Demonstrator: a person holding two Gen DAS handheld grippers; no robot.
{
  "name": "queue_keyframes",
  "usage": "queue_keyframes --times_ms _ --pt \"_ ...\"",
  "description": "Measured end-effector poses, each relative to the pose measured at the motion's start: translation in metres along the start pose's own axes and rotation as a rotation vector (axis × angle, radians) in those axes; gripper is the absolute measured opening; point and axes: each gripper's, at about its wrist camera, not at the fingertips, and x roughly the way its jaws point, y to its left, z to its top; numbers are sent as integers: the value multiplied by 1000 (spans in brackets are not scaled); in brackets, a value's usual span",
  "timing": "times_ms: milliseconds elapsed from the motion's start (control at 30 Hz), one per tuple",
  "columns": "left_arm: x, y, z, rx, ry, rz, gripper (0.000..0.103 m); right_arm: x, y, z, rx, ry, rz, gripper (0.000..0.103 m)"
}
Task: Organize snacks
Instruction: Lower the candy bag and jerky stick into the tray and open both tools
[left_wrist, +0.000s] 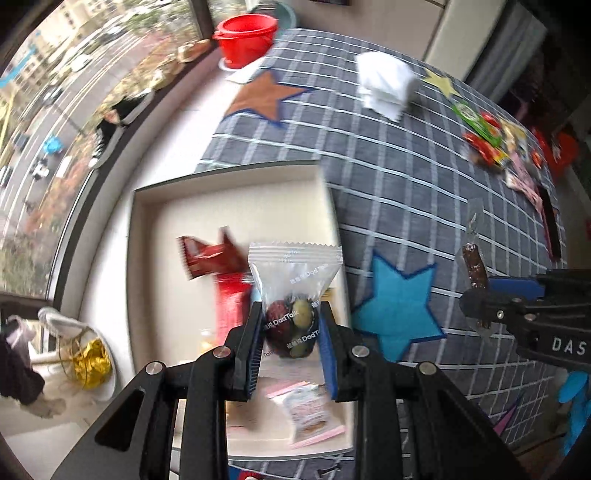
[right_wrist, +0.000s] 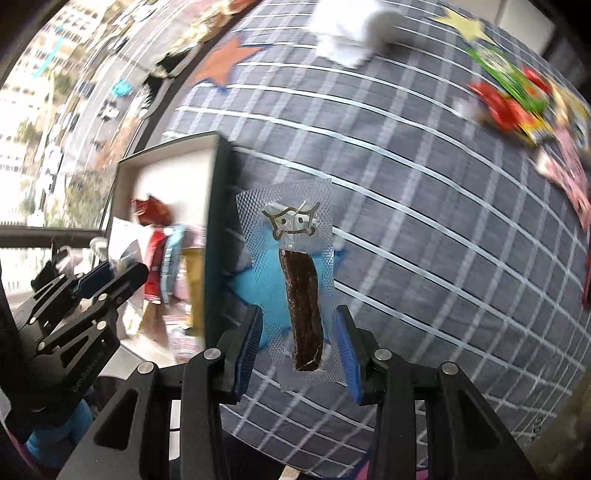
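Observation:
My left gripper (left_wrist: 290, 314) is shut on a clear DadTalk snack bag (left_wrist: 293, 291) with dark red and green pieces, held above the cream box (left_wrist: 236, 177). The box holds red packets (left_wrist: 214, 254) and a pink-edged packet (left_wrist: 306, 410). My right gripper (right_wrist: 299, 325) is shut on a clear vacuum pack with a dark jerky stick (right_wrist: 303, 306), held over the checked cloth just right of the box (right_wrist: 218, 206). The right gripper with its pack also shows in the left wrist view (left_wrist: 476, 280). The left gripper shows in the right wrist view (right_wrist: 107, 280).
A pile of loose snacks (left_wrist: 491, 144) lies at the cloth's far right, also in the right wrist view (right_wrist: 517, 99). A white tissue wad (left_wrist: 384, 85) and a red tub (left_wrist: 245, 35) sit at the back. Felt stars lie on the grey cloth (left_wrist: 406, 177). A window runs along the left.

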Motion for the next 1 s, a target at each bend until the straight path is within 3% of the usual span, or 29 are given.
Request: queue_keyframes --times_ms 433,900,967,1000 --pt "12 60 -13 -90 31 33 30 41 94 39 -125 46 27 42" --pt "38 72 -23 -103 95 38 31 94 123 55 -109 131 12 42" --pt "39 73 -23 -105 103 35 41 97 126 56 -113 137 13 43" --pt "40 72 -23 -107 102 38 54 98 127 55 -115 143 15 44"
